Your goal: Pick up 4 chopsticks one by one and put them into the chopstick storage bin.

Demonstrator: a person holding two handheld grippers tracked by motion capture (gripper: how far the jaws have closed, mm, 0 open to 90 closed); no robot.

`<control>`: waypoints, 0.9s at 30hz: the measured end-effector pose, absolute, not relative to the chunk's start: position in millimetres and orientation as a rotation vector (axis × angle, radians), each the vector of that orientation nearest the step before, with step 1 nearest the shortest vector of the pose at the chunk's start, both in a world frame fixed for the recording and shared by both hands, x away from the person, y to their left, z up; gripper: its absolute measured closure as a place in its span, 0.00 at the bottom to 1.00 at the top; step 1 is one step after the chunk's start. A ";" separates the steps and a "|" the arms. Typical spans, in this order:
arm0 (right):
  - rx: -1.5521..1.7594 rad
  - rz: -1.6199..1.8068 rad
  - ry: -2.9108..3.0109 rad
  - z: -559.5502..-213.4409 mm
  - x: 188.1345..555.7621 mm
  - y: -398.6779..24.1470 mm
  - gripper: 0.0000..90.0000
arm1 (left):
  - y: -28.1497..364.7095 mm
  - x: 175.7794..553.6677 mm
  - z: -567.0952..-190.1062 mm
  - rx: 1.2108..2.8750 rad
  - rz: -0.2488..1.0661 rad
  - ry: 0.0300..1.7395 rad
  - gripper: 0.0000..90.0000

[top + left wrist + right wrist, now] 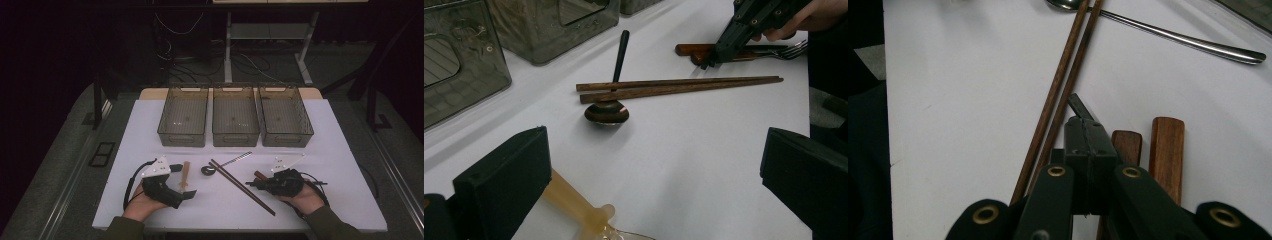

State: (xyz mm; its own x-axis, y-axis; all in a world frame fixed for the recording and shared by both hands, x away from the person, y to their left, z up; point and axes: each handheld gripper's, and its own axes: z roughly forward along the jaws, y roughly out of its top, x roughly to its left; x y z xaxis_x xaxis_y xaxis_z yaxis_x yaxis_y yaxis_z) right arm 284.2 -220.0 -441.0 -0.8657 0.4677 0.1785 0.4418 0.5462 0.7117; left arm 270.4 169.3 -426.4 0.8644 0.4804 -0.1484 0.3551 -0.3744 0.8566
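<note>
Wooden chopsticks (pixel 242 186) lie paired, diagonal, mid-table, crossing a dark spoon (pixel 611 95). Three clear bins (pixel 234 118) wait behind, likely for sorting. Left gripper (pixel 184 194): jaws spread, over a pale spoon handle (pixel 574 202). Right gripper (pixel 1084 125): jaws pressed together, beside two wooden handles (pixel 1166 150). No legible writing.

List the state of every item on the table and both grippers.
Three bins: upright, apparently empty.
Chopsticks: flat, side by side, over the spoon's handle.
Spoon: flat, under chopsticks.
Two wooden handles: flat, beside right gripper.
Left gripper: open.
Right gripper: shut.
</note>
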 end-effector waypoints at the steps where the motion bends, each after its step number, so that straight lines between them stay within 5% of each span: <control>1: 0.808 1.243 2.734 -440.9 284.3 -219.6 1.00 | 169.2 270.4 -426.6 1.998 0.153 0.611 0.00; 27: 0.831 1.243 2.716 -441.6 294.5 -215.9 1.00 | 169.9 270.6 -426.1 2.000 0.151 0.613 0.00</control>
State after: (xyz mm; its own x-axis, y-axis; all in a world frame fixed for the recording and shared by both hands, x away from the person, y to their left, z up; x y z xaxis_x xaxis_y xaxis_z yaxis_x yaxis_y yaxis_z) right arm 294.5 -215.9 -441.6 -0.8556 0.4858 0.1788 0.4530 0.5352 0.7130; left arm 270.6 169.9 -426.1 0.8640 0.4808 -0.1493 0.3562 -0.3741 0.8563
